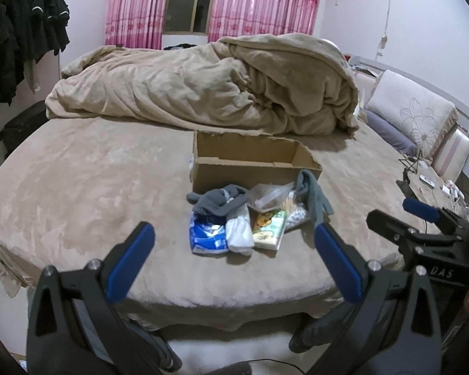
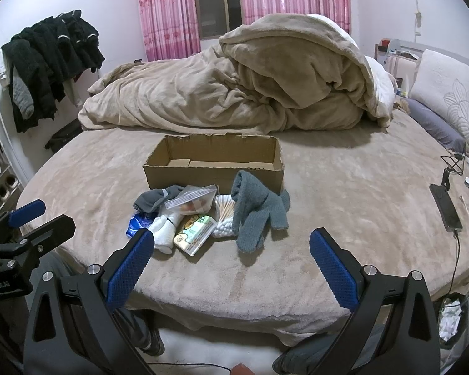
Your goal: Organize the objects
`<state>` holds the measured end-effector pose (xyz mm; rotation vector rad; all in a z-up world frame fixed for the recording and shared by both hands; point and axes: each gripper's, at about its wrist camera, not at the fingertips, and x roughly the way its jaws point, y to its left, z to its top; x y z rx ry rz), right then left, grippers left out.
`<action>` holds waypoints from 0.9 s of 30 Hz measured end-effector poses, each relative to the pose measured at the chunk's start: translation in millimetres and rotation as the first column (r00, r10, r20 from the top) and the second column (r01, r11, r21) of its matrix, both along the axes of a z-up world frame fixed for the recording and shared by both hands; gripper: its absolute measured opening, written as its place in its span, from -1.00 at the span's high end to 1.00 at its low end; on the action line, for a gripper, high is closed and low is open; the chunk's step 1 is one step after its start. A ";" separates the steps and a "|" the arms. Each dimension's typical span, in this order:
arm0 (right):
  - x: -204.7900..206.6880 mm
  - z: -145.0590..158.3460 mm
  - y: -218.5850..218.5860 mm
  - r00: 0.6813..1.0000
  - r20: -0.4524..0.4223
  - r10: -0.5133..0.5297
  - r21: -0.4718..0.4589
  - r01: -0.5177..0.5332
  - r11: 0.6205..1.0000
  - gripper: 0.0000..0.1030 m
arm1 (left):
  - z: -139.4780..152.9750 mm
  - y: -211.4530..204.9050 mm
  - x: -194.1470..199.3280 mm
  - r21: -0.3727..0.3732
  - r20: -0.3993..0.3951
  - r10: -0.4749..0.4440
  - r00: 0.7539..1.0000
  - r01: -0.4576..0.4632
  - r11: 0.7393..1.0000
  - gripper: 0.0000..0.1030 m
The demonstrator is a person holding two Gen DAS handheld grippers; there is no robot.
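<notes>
A tan-covered bed (image 2: 344, 187) is seen stretching ahead of both grippers, with a bunched blanket (image 2: 234, 93) at its far side and an open cardboard box (image 2: 214, 172) set nearer, straight beyond the jaws. Just in front of the box, between it and the fingertips, a small heap is found: grey gloves (image 2: 256, 212), white socks (image 2: 167, 228), a zip bag (image 2: 194, 201), cotton swabs (image 2: 225, 215), a tissue pack (image 2: 194, 229) and a blue packet (image 1: 206, 234). The left gripper (image 1: 234, 234) and the right gripper (image 2: 231, 240) are held short of the heap, jaws spread wide with nothing between them.
</notes>
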<state>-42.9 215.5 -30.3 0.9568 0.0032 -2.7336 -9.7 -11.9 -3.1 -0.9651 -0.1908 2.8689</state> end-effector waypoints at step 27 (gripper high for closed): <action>-110.9 -69.7 35.1 0.991 0.129 -0.043 0.027 0.040 0.999 -0.89 | -93.3 -7.9 -117.3 -0.058 0.146 -0.022 0.989 0.030 0.998 -0.98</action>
